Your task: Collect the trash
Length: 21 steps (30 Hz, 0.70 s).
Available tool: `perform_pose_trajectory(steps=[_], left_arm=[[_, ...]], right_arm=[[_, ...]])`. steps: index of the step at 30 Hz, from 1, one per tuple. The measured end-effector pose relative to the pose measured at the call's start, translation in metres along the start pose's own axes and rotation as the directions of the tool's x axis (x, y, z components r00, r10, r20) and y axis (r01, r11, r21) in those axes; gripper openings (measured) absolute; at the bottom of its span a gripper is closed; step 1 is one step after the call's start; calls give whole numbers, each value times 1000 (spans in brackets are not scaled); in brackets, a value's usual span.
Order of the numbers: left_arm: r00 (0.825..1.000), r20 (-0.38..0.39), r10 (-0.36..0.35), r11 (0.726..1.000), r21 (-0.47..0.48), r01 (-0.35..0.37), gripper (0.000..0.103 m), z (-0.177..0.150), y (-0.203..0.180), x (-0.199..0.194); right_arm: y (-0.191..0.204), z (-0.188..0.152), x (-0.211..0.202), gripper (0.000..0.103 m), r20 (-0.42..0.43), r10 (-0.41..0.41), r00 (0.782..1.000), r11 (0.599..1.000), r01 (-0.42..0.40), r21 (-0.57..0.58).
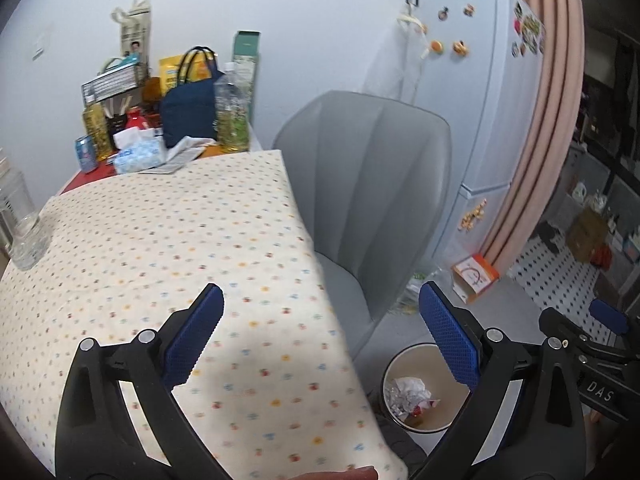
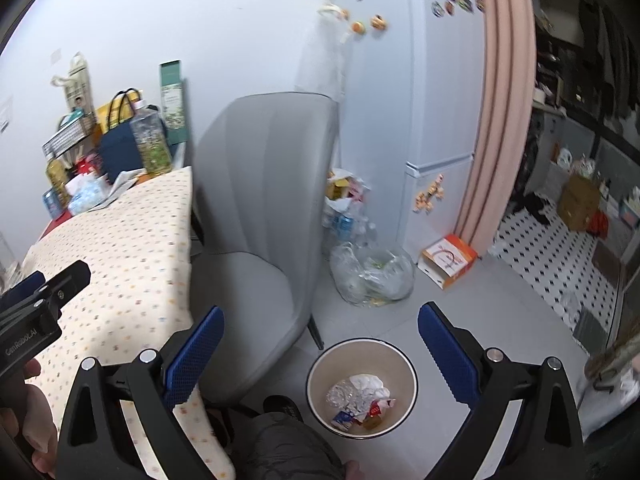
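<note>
The left claw stands with its blue pads spread wide and nothing between them, hanging over the near right corner of the surface, which is covered by a cream cloth with small coloured dots. The right claw is likewise spread wide and empty, held above the floor just off the surface's right edge. In the right wrist view the left claw shows at the left border, a hand gripping its handle.

Directly below the right claw, on the grey floor beside the near right corner of the surface, stands a round bin with a dark rim. The trash lies in its bottom: crumpled white paper, a clear crinkled wrapper and a few small coloured packets. In the left wrist view the same bin appears under the left claw's right finger.

A grey chair stands against the right edge of the surface. Beyond it, on the floor, a clear plastic bag of bottles sits near an orange and white box, both close to the foot of a white fridge.

At the far edge of the surface are a tall bottle, a navy bag, a tissue pack and a blue can. A clear jar stands at the left edge.
</note>
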<state>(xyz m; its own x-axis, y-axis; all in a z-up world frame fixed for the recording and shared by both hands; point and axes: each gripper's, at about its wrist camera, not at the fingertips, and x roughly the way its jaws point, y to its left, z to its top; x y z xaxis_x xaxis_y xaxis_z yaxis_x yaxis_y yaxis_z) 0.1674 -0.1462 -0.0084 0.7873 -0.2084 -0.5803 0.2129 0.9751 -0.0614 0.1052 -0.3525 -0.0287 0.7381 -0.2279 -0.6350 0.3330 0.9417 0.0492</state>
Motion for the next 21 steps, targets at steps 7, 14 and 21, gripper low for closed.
perform_pose_trajectory(steps=[7, 14, 21], left_arm=[[999, 42, 27, 999, -27, -26, 97, 3, 34, -28], [996, 66, 63, 996, -65, -59, 97, 1, 67, -56], [989, 87, 120, 989, -98, -111, 97, -10, 98, -82]], right_arm=[[42, 1, -23, 95, 20, 38, 999, 998, -37, -60], [76, 1, -47, 95, 47, 76, 996, 992, -71, -108], [103, -5, -65, 95, 53, 129, 990, 983, -121, -140]])
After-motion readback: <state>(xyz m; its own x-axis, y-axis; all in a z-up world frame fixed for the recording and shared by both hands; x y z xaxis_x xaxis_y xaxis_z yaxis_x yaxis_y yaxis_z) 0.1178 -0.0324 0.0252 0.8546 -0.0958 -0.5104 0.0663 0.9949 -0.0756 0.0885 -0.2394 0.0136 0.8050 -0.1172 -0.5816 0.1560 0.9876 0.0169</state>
